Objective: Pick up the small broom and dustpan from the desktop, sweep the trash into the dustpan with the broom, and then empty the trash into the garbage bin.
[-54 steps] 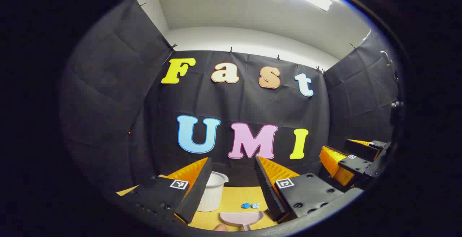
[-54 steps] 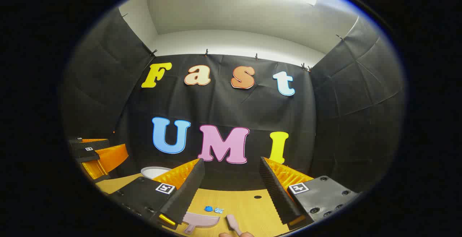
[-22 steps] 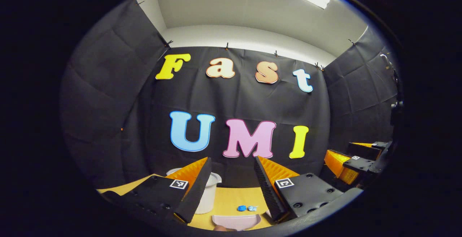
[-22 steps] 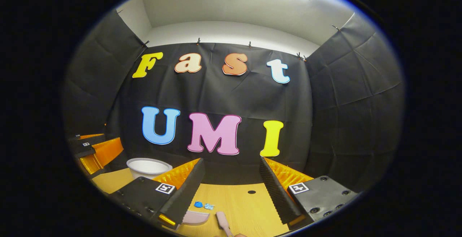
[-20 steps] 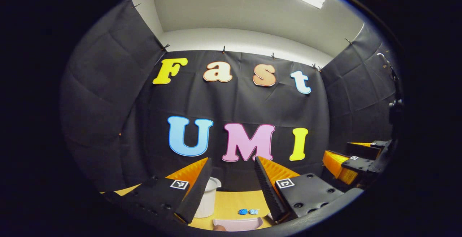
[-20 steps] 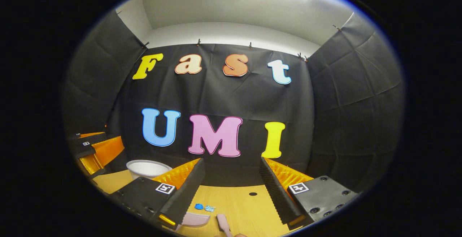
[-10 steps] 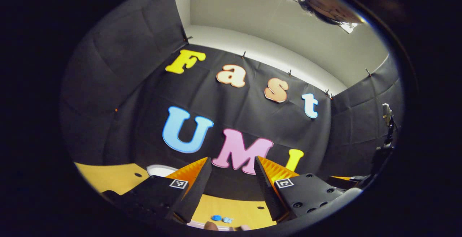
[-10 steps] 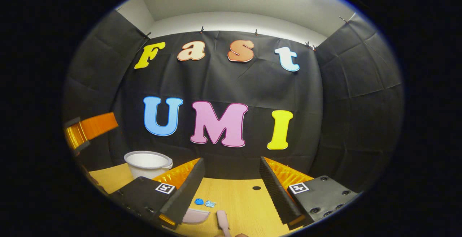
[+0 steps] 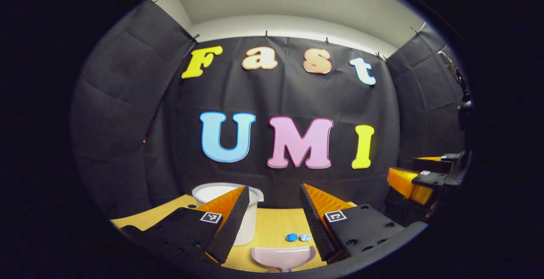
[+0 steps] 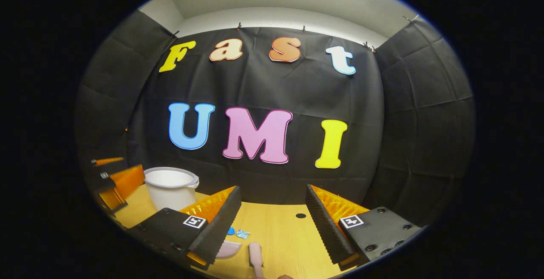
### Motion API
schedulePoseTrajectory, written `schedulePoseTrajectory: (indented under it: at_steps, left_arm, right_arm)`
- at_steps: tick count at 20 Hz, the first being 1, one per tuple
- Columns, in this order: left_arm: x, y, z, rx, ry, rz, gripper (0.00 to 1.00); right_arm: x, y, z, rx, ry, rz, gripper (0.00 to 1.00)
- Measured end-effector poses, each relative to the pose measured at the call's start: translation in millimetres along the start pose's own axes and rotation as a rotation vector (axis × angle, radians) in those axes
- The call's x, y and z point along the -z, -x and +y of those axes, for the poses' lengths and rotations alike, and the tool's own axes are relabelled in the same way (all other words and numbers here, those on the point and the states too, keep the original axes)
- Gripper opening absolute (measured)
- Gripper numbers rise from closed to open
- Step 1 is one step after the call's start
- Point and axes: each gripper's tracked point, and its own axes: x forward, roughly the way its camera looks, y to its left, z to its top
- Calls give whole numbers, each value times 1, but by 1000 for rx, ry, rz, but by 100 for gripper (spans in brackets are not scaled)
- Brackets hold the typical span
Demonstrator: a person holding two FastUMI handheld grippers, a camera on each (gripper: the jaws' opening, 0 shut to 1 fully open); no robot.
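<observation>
Left gripper view: pale pink dustpan flat on desktop; both tools spread.

Both views face back wall; share desktop.

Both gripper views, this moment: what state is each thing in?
left gripper: open, holding nothing.
right gripper: open, holding nothing.
dustpan: lying on the desk, untouched, no trash in it.
broom: lying on the desk beside the dustpan, not gripped.
blue trash: two bits on the desk, unswept.
white bin: upright, open-topped.
</observation>
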Motion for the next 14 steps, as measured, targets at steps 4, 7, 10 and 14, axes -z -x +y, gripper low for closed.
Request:
schedulePoseTrajectory:
  at_steps: [4, 7, 10, 14]
  left_arm:
    - [98, -10, -3, 12, 3, 322, 71]
    - [168, 4, -9, 10, -68, 512, 71]
    - [225, 9, -26, 19, -62, 740, 73]
    - [267, -3, -42, 17, -7, 905, 73]
  right_arm:
    - [45, -14, -10, -15, -15, 130, 98]
    - [74, -19, -3, -80, -60, 191, 98]
    - [117, -20, 0, -131, -56, 278, 98]
    - [152, -18, 0, -195, -34, 360, 94]
